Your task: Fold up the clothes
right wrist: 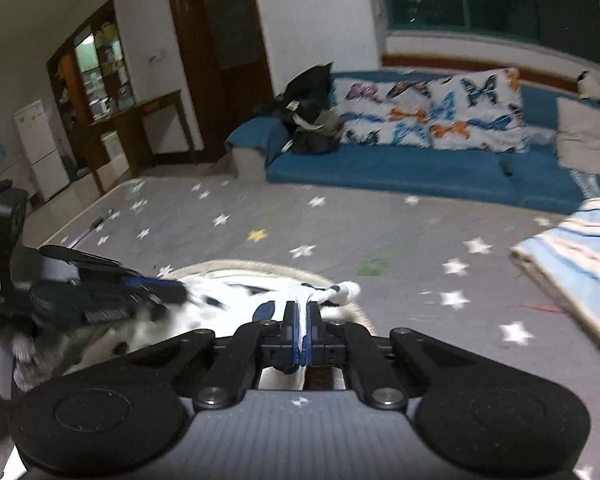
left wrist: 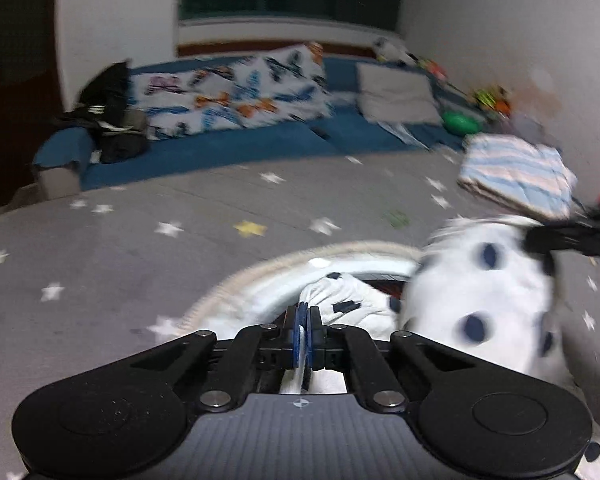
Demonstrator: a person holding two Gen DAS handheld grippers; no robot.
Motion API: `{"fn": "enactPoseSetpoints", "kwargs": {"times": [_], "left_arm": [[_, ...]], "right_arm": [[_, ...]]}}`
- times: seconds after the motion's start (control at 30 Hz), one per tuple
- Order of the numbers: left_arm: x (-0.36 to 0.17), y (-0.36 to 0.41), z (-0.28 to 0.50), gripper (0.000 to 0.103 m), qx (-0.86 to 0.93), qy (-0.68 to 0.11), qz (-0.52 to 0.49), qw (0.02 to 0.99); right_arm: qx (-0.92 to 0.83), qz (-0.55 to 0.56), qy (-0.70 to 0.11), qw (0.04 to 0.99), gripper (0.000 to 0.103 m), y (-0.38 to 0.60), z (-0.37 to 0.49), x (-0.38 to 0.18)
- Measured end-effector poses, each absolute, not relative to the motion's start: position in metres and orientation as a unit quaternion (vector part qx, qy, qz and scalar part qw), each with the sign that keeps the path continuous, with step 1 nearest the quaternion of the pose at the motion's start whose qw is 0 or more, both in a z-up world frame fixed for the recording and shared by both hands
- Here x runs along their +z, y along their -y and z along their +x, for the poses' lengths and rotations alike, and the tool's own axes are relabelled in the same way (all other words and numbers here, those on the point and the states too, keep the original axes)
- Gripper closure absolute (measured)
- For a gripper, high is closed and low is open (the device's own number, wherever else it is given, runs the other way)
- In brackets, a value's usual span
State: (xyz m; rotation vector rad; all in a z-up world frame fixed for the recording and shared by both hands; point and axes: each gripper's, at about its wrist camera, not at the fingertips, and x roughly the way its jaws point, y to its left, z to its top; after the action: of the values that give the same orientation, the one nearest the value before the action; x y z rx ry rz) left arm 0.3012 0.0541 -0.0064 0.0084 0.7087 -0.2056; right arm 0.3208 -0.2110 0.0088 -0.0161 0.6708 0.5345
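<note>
Left tool (left wrist: 303, 322) clamped narrow on white garment with navy spots (left wrist: 476, 300), cloth pinched between pads. Right tool (right wrist: 303, 322) likewise pinching same garment. Garment bunched lower centre of both frames, over woven basket (left wrist: 340, 252) on grey star rug (left wrist: 140, 240). Motion blur heavy.

Both cameras sit low over a grey star rug (left wrist: 112, 248), each looking forward along its own pinched fingers. The left view faces the blue sofa (left wrist: 220, 148) and window, with the right gripper (left wrist: 540, 240) at its right edge. The right view looks further left, to a door (right wrist: 220, 56) and shelves, with the left gripper (right wrist: 172, 292) at its left edge. Both share the rug, sofa, basket (left wrist: 364, 248) and striped cloth (left wrist: 516, 176)
</note>
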Motion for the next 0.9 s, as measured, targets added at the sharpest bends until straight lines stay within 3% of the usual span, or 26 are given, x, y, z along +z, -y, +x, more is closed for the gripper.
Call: {"fn": "enactPoseSetpoints", "kwargs": {"times": [0.13, 0.37, 0.47, 0.67, 0.8, 0.9], "left_arm": [[0.002, -0.091, 0.292, 0.099, -0.051, -0.344, -0.02, 0.938], [-0.007, -0.153, 0.273, 0.095, 0.01, -0.375, -0.03, 0.926], [-0.012, -0.162, 0.269, 0.093, 0.029, -0.388, -0.015, 0.921], [0.008, -0.15, 0.27, 0.093, 0.036, -0.363, -0.005, 0.931], [0.015, -0.129, 0.274, 0.083, 0.003, -0.356, -0.006, 0.934], [0.013, -0.11, 0.276, 0.078, -0.026, -0.358, -0.003, 0.933]], "right_arm": [[0.225, -0.004, -0.316, 0.922, 0.1, 0.242, 0.303, 0.021], [0.156, -0.022, -0.379, 0.912, 0.096, 0.293, 0.267, 0.001], [0.126, -0.031, -0.405, 0.905, 0.087, 0.314, 0.249, -0.01], [0.105, -0.008, -0.379, 0.919, 0.085, 0.324, 0.254, 0.008], [0.133, 0.018, -0.363, 0.922, 0.065, 0.313, 0.289, 0.015], [0.165, 0.033, -0.382, 0.909, 0.063, 0.299, 0.316, 0.003]]}}
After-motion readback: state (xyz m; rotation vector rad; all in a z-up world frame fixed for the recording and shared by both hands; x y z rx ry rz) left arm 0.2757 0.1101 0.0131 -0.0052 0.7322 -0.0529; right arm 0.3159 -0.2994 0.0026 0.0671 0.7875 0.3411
